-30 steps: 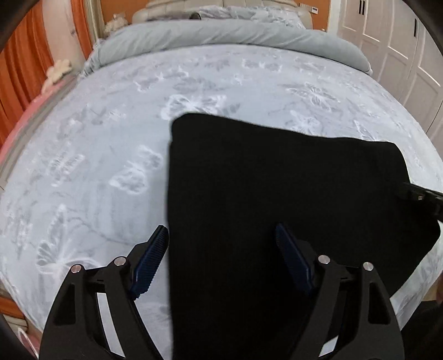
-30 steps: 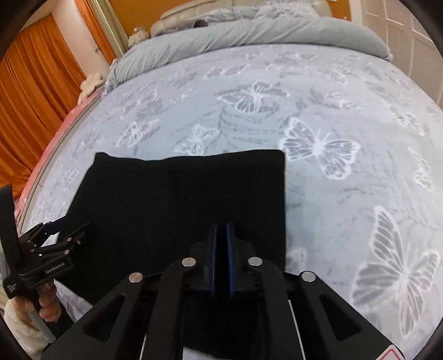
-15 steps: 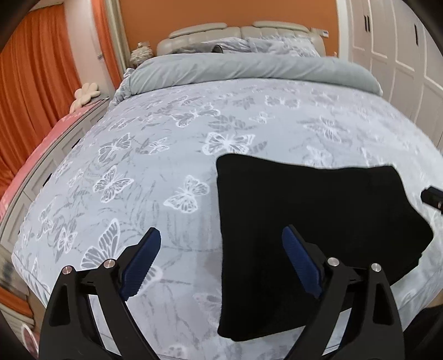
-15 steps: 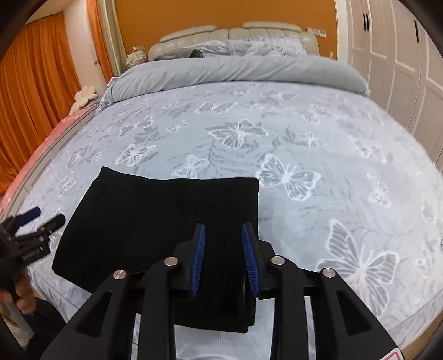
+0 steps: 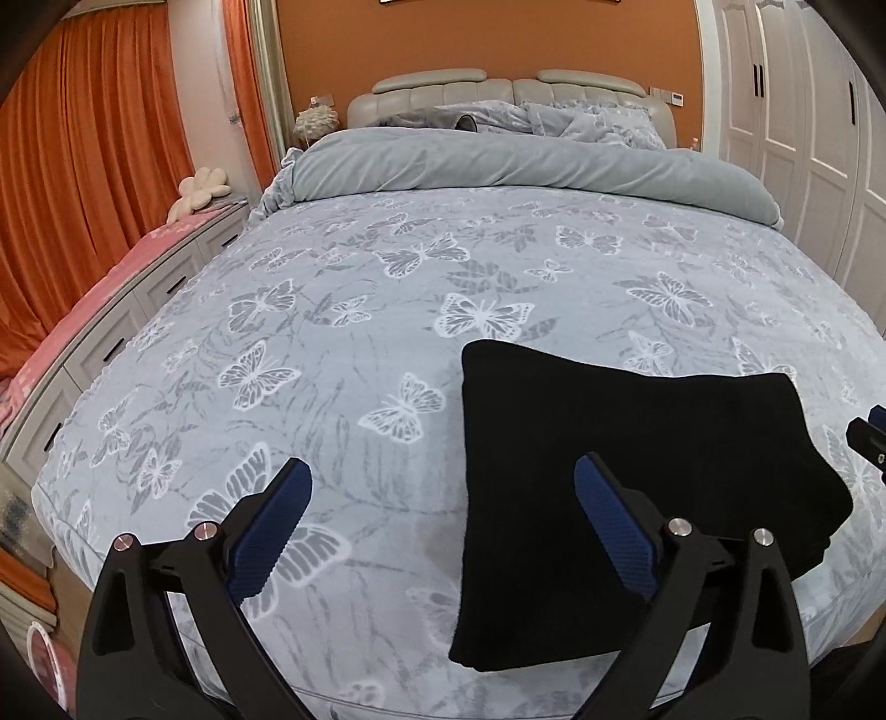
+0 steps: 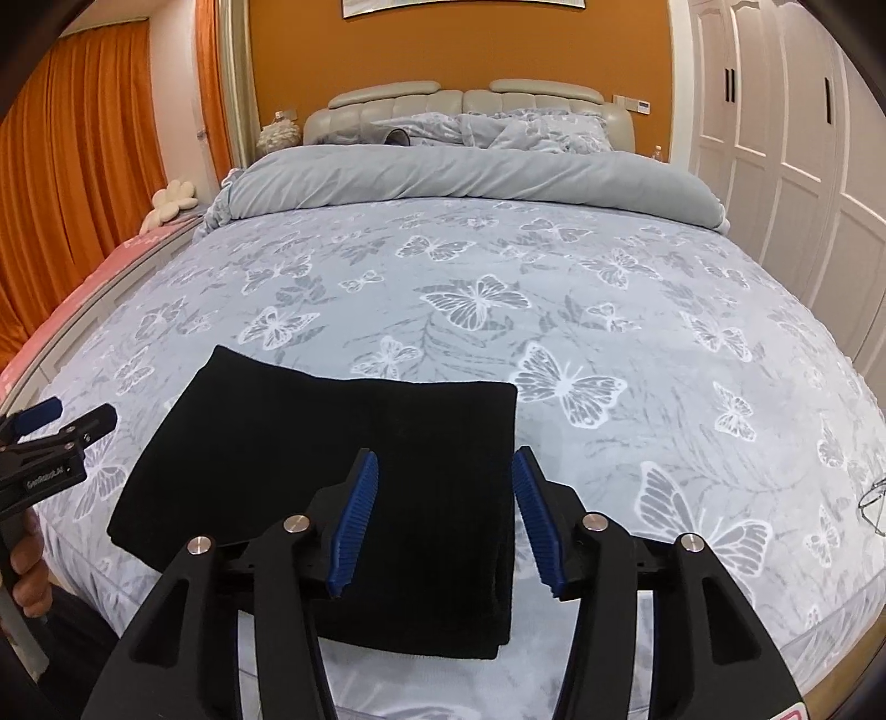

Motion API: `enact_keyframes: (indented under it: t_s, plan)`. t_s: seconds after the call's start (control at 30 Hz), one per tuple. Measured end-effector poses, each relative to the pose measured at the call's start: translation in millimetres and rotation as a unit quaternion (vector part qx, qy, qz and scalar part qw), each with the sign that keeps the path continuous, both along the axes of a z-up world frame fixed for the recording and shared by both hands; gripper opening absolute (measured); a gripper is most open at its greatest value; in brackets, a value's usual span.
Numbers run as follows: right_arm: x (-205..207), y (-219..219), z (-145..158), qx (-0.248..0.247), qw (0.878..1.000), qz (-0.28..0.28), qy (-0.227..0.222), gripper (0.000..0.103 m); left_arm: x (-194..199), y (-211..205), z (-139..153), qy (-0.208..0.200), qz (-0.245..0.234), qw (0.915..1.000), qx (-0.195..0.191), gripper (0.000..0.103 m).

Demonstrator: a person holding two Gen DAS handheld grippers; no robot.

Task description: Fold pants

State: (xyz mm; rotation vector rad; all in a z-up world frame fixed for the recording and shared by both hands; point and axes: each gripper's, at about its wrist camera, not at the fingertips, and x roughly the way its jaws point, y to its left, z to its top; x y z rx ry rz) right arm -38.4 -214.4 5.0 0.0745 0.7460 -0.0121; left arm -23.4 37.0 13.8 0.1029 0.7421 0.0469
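A butterfly-print bed (image 5: 343,343) carries folded black pants (image 5: 626,476) near its foot and a rolled grey duvet (image 5: 526,160) at its head.

You are working in a home bedroom. A wide bed (image 5: 343,332) is filling the view, wearing a grey cover printed with white butterflies. A padded beige headboard (image 6: 465,102) is standing against an orange wall (image 5: 498,39), with pillows (image 6: 498,127) and a rolled-back grey duvet (image 5: 526,166) lying at the head. Orange curtains (image 5: 94,155) are hanging along your left. White panelled wardrobe doors (image 6: 775,144) are lining your right. A low drawer unit (image 5: 111,332) is running beside the bed.
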Motion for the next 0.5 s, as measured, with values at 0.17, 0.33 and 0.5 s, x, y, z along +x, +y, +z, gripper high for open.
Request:
enact_keyframes:
  t_s: [0.17,0.33,0.5]
  plan:
    - [-2.1,0.2,2.0,-0.001,1.000,0.000,-0.001,0.052,-5.3,-6.0,-0.2,-0.002,-0.010,0.9999,-0.001,0.094]
    - [-4.3,-1.5,-1.3,-0.007,1.000,0.006,0.011,0.063,-11.9,4.7,-0.2,0.018,-0.037,0.9971,-0.063,0.097]
    - [-7.6,-2.3,-1.3,-0.025,1.000,0.003,0.006,0.063,-20.7,13.7,3.4,-0.010,-0.020,0.9990,-0.039,0.097]
